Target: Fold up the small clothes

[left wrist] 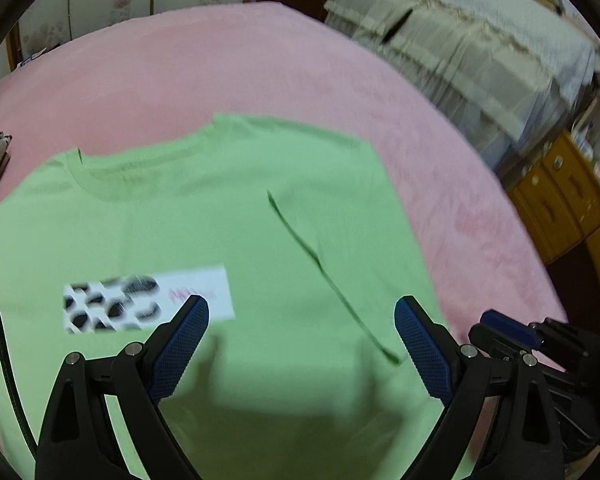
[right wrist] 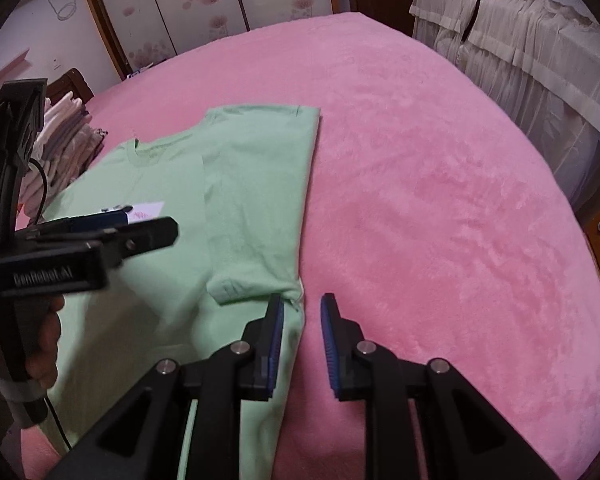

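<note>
Now your green T-shirt (right wrist: 252, 184) lies half-folded on the pink bed (right wrist: 440, 200).
Left gripper (left wrist: 301, 312) spread wide above it — right gripper (right wrist: 302, 308) narrowly parted, gripping nothing, at its edge.

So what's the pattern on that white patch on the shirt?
Black leopard-like spots on the white rectangular patch of the light green T-shirt, clearest in the left wrist view.

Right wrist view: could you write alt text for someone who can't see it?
A light green T-shirt, one side folded inward, lies on a pink blanket. The right gripper hovers at its edge, jaws empty and slightly apart; the left gripper hovers alongside.
</note>
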{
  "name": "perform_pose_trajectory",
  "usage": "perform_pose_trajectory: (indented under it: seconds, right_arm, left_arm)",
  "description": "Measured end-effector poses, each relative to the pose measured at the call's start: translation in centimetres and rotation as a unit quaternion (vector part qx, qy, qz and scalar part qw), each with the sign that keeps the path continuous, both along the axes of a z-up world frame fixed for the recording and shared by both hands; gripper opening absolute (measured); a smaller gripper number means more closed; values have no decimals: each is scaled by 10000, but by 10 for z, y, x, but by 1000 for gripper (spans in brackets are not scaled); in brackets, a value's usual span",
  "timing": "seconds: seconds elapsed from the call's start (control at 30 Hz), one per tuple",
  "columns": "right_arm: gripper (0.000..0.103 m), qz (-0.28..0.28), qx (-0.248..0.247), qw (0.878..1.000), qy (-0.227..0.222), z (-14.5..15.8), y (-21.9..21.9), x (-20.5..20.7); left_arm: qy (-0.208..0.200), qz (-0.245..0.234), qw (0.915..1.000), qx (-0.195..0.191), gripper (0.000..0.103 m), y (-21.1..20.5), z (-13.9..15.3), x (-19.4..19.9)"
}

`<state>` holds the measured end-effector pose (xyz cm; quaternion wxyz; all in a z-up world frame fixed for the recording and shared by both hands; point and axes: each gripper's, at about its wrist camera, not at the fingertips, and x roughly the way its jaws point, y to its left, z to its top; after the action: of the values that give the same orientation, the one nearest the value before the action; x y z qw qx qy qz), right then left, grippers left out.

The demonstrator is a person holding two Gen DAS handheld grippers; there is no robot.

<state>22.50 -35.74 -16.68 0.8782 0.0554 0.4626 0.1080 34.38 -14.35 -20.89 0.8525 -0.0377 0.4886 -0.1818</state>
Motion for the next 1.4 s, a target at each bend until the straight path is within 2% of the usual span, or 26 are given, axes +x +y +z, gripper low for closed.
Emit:
perform_pose_trajectory:
  seconds: [0.1,0.2,0.27,0.37,0.43,0.47,0.53,0.6,0.7,0.77,0.83,0.87,1.0,1.03,1.07,1.3,1.33,1.4]
  right_arm:
    - [19,-26,90,9998,-147,19,-3,12]
    - [19,-71,-31,9995,-299,34,-2,35]
    - [19,-51,-44,9993,-360,39,-1,53]
    - [19,-10,17,9993,-363,40,0,80]
    - [19,22,82,9995,-317,37,0,102]
    - [19,20,114,9995,-282,35,1,113]
    - [19,41,255,9995,-175,29,1,136]
    - [19,6,393,9992,-28,23,-1,155]
    - [19,15,610,9979,204,10,-1,180]
    - [19,-16,580,9977,363,0,2,192]
    - [19,-24,563,9973,465,-9,5,198]
    - [19,-8,603,9967,536,-14,6,201]
    - [18,-28,593,9961,649,-26,7,207]
    - [14,-60,535,9967,615,-27,6,207]
    - [3,-97,442,9974,569,-27,6,207]
    - [2,-472,-62,9981,391,-30,1,207]
    - [2,-514,-13,9978,420,-31,-3,208]
    - [2,-567,407,9963,503,-31,-15,207]
  left_arm:
    - [-177,10,9995,-251,94,13,14,13]
    - [-142,-41,9991,-400,94,15,16,32]
    - [-129,-120,9985,-525,94,13,12,44]
    - [-26,-309,9983,-503,92,7,-3,63]
    - [102,-443,9976,-521,75,0,-15,74]
    - [174,-554,9966,-579,71,-4,-19,78]
    - [245,-691,9955,-601,56,-10,-28,86]
    - [259,-829,9945,-586,51,-18,-35,92]
    - [253,-949,9933,-603,48,-27,-40,99]
    - [256,-1026,9925,-619,39,-32,-42,102]
    - [298,-1114,9917,-565,18,-37,-46,105]
    - [301,-1129,9919,-502,13,-39,-48,106]
    - [200,-1073,9931,-421,9,-45,-48,110]
    - [146,-1049,9936,-389,9,-48,-47,109]
    - [96,-1024,9941,-333,9,-49,-46,109]
    - [53,-908,9958,36,9,-60,-56,116]
    - [54,-903,9959,34,9,-59,-56,115]
    - [57,-917,9958,-26,10,-59,-54,115]
